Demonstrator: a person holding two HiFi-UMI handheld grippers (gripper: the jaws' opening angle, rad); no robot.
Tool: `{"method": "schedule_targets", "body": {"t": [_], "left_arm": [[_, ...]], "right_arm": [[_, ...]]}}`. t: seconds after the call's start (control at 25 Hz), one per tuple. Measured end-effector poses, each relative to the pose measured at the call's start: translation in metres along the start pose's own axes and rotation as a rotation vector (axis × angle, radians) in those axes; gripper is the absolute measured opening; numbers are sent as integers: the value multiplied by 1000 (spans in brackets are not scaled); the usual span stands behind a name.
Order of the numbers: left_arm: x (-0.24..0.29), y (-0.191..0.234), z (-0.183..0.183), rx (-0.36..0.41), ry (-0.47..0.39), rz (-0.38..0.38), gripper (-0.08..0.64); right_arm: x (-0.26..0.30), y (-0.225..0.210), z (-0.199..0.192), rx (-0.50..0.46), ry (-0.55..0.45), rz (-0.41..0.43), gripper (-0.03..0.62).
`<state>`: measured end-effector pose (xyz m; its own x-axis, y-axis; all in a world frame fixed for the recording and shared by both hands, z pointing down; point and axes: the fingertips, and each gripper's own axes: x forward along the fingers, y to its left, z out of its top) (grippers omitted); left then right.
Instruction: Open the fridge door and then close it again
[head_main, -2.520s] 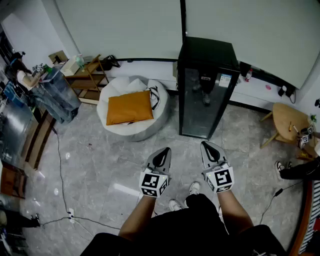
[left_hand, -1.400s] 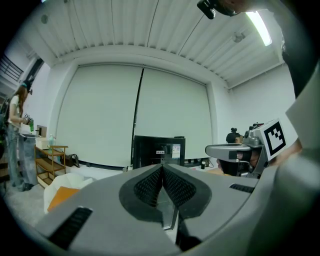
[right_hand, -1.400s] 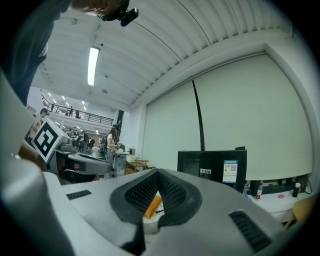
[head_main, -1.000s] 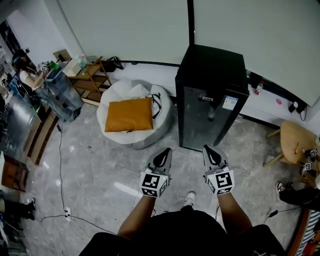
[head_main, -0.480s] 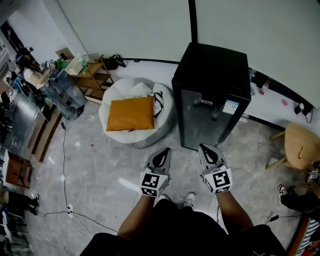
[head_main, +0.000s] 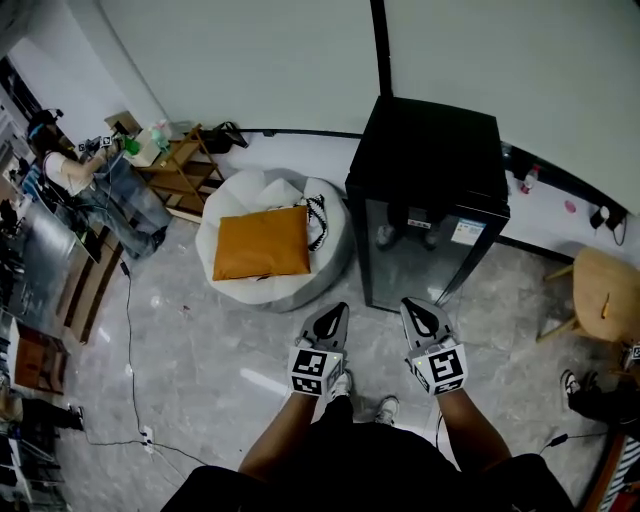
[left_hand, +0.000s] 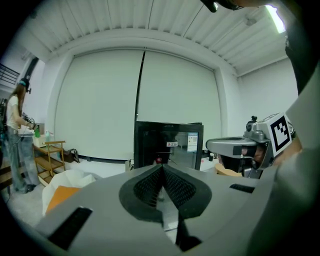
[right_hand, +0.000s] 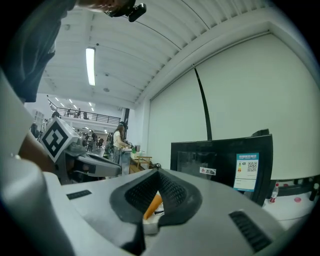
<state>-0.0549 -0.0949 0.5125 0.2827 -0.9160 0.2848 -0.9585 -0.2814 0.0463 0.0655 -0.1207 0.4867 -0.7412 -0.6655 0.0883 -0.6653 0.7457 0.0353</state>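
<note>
- Marble floor (head_main: 180, 320), lower left; fridge (head_main: 428, 200), upper right, now nearer than earlier, door unopened.
- Left gripper (head_main: 333, 312), right gripper (head_main: 412, 306) both clenched, empty; approach stage.

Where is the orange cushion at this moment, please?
In the head view, left of centre, the cushion lies on the white beanbag, just left of the fridge.
</note>
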Motion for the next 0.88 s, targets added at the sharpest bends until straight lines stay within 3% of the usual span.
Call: {"method": "schedule_targets", "body": {"t": [0.2, 0.48, 0.8, 0.88], "left_arm": [[28, 20, 5, 30, 29, -44, 21], [63, 48, 7, 70, 74, -99, 23], [100, 74, 2, 58, 85, -151, 25], [109, 80, 2, 60, 88, -155, 69]], "right_arm": [[31, 0, 2, -70, 35, 2, 18], [64, -5, -2, -52, 58, -45, 18], [86, -7, -18, -39, 113, -92, 18], [90, -9, -20, -32, 127, -107, 18]]}}
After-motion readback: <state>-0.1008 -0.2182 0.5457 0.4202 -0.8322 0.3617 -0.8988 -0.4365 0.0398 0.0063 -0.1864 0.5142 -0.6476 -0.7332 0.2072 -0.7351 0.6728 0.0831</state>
